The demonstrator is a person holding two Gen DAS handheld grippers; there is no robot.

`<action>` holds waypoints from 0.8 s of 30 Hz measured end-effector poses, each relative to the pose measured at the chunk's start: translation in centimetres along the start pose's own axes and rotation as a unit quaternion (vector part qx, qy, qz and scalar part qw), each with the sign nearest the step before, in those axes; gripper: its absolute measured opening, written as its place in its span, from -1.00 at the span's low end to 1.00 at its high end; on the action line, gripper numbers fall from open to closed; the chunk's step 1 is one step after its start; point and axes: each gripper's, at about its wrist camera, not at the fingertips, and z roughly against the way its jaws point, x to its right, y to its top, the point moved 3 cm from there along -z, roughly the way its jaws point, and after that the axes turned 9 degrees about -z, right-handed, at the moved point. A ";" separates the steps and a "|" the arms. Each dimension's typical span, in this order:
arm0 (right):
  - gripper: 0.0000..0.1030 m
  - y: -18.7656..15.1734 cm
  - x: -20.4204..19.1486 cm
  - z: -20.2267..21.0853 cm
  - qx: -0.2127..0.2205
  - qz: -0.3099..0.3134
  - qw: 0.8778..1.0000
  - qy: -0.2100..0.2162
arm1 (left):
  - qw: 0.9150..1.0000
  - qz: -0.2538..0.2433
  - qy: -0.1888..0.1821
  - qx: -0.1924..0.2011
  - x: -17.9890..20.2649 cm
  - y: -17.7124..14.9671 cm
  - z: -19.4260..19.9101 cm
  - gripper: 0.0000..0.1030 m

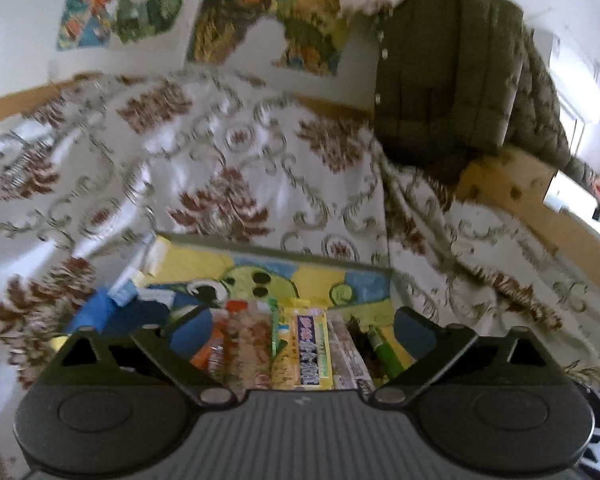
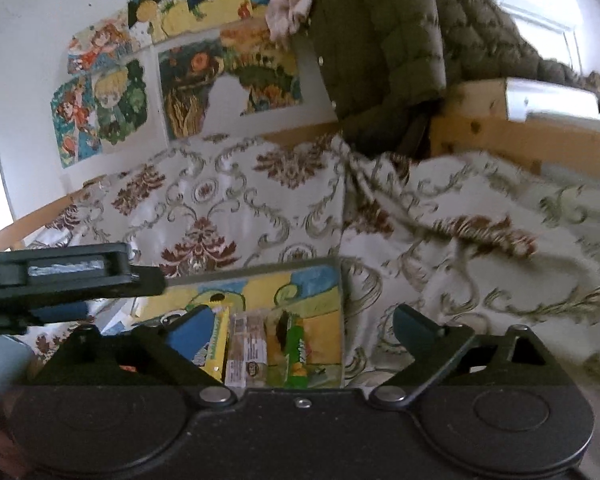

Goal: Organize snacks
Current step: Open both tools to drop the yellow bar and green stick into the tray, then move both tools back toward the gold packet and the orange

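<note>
Grippers are held low and level over a painted box set on a patterned cloth, both cameras being tilted slightly upward toward the wall. In the left wrist view the left gripper (image 1: pixel 302 330) is seen with its jaws spread wide and nothing between them, the blue pads being set at roughly 9 and 3 o'clock of the snack row. Inside the painted box (image 1: pixel 340 276) a row of packets is laid side by side: from the 9 o'clock side an orange packet (image 1: pixel 214 350), a red-topped packet (image 1: pixel 248 344), a thin green strip (image 1: pixel 275 332), a yellow bar (image 1: pixel 308 352), a pale printed bar (image 1: pixel 350 354) and, toward 3 o'clock, a green stick (image 1: pixel 384 350); six are counted, though blur leaves the count unsure. Blue packets (image 1: pixel 112 312) are piled at 9 o'clock of the row. In the right wrist view the right gripper (image 2: pixel 302 326) is likewise held with jaws wide apart and empty. The left tool's body (image 2: pixel 60 276) is seen at 9 o'clock. Three snacks are counted here in the box (image 2: pixel 312 276): the yellow bar (image 2: pixel 216 344), a beige packet (image 2: pixel 248 354) and a green pack (image 2: pixel 296 354). A green jacket (image 2: pixel 380 52) is hung at 12 o'clock.
</note>
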 end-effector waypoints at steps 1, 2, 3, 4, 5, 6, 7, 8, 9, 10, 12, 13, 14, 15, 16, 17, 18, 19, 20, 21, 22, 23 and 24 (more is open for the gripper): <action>0.93 0.1 0.0 0.9 0.005 -0.003 1.000 -0.003 | 1.000 -0.001 0.004 0.007 -0.1 0.0 1.1 0.98; 0.95 0.1 0.1 1.8 0.009 -0.007 1.000 -0.004 | 1.000 -0.001 0.007 0.014 -0.3 -0.1 2.1 0.99; 0.98 0.1 0.2 2.8 0.013 -0.010 1.000 -0.003 | 1.000 -0.002 0.011 0.020 -0.5 -0.2 3.2 0.99; 0.98 0.2 0.2 3.7 0.018 -0.009 1.000 -0.004 | 1.000 -0.002 0.014 0.025 -0.7 -0.3 4.2 0.99; 0.98 0.2 0.1 4.5 0.022 -0.007 1.000 -0.005 | 0.999 -0.003 0.020 0.029 -0.9 -0.6 5.3 0.99; 0.98 0.2 0.0 5.4 0.026 -0.004 1.000 -0.005 | 0.999 -0.004 0.026 0.032 -1.0 -0.9 6.3 0.99; 0.98 0.2 -0.2 6.4 0.031 -0.002 1.000 -0.005 | 0.999 -0.006 0.032 0.034 -1.2 -1.3 7.2 0.99; 0.98 0.1 -0.3 7.3 0.035 -0.002 0.999 -0.005 | 0.999 -0.009 0.037 0.037 -1.4 -1.7 8.2 0.99; 0.98 -0.1 -0.4 8.3 0.038 -0.002 0.999 -0.005 | 0.998 -0.013 0.043 0.040 -1.5 -2.0 9.1 0.99; 0.99 -0.3 -0.5 9.2 0.040 -0.001 0.999 -0.005 | 0.998 -0.018 0.048 0.042 -1.6 -2.5 9.9 0.99; 0.99 -0.8 -0.7 10.9 0.042 0.000 0.999 -0.007 | 0.997 -0.030 0.055 0.046 -1.8 -3.3 11.8 0.99; 0.99 -1.1 -0.8 11.7 0.044 0.000 0.999 -0.008 | 0.997 -0.034 0.057 0.048 -1.9 -3.7 12.6 0.99; 0.99 -1.4 -0.9 12.5 0.045 0.000 0.999 -0.011 | 0.996 -0.040 0.060 0.050 -1.9 -4.2 13.4 0.99; 0.99 -1.8 -1.0 13.3 0.045 -0.001 0.999 -0.013 | 0.996 -0.043 0.063 0.052 -1.9 -4.7 14.3 0.99; 0.99 -2.1 -1.2 14.0 0.044 -0.002 0.999 -0.015 | 0.995 -0.044 0.066 0.053 -2.0 -5.1 15.1 0.99; 0.99 -2.5 -1.3 14.7 0.043 -0.003 0.999 -0.016 | 0.995 -0.044 0.069 0.053 -2.1 -5.6 15.9 0.99; 0.99 -2.9 -1.4 15.4 0.041 -0.002 0.999 -0.018 | 0.995 -0.044 0.070 0.052 -2.2 -6.1 16.7 0.99; 0.99 -3.4 -1.5 16.1 0.039 -0.001 0.999 -0.020 | 0.995 -0.043 0.072 0.051 -2.3 -6.6 17.4 0.99; 0.99 -3.9 -1.6 16.7 0.036 0.000 0.999 -0.025 | 0.995 -0.041 0.073 0.050 -2.4 -7.2 18.2 0.99; 0.99 -4.3 -1.7 17.3 0.033 -0.001 0.999 -0.028 | 0.995 -0.039 0.074 0.049 -2.6 -7.8 18.9 0.99; 0.99 -4.9 -1.8 17.8 0.029 -0.001 0.999 -0.033 | 0.995 -0.039 0.077 0.047 -2.7 -8.5 19.5 0.99; 0.99 -5.5 -1.9 18.3 0.025 0.001 0.999 -0.040 | 0.995 -0.043 0.082 0.041 -2.6 -9.1 20.0 0.99; 0.99 -6.1 -2.0 18.7 0.022 0.003 0.999 -0.046 | 0.995 -0.047 0.086 0.035 -2.7 -9.6 20.3 0.99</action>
